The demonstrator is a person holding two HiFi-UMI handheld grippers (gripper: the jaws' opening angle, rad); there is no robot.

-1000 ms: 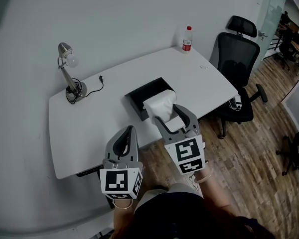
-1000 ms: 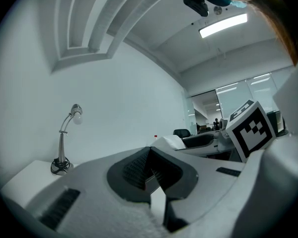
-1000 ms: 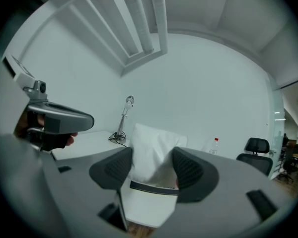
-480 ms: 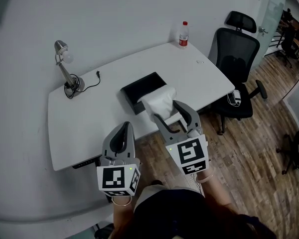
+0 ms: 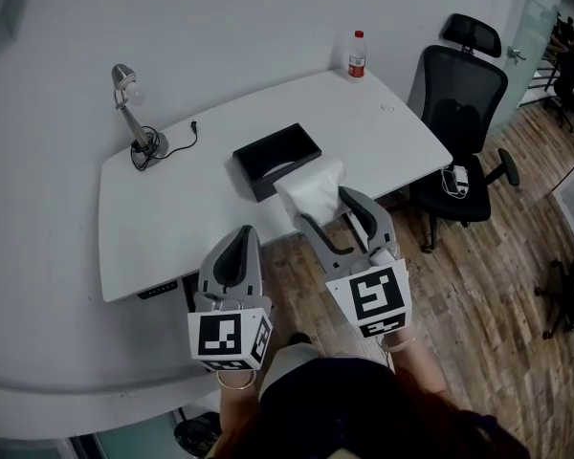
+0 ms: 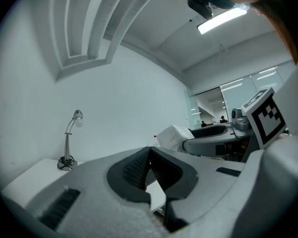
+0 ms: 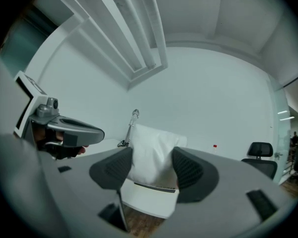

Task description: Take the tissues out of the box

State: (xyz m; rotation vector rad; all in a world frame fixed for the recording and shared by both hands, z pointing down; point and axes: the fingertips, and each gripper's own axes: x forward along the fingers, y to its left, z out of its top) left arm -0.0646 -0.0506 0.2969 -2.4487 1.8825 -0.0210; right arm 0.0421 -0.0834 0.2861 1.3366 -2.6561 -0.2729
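A white desk (image 5: 383,142) stands against a pale wall on a wood-plank floor (image 5: 478,285), seen from a camera on the person's head. A black office chair (image 5: 457,103) sits at the desk's right end.

Near the middle of the desktop lies a shallow black box (image 5: 275,156), open at the top. The right gripper (image 5: 330,208) is level above the desk's near edge, its jaws spread wide and closed on a white bundle of tissues (image 5: 314,191). In the right gripper view the bundle (image 7: 154,150) fills the gap between the two ribbed pads and stands up past them. The tissues are out of the box, in the air at its front right corner, over the desk's edge.

The left gripper (image 5: 240,235) hangs level to the left of the other, short of the desk and over the floor. In its own view its jaws (image 6: 149,152) are pressed together with nothing between them.

At the desk's far left corner stands a small silver lamp (image 5: 132,113), its black cord (image 5: 184,146) trailing loose across the top. At the far right corner stands a small bottle (image 5: 358,54) with a red cap and red label.
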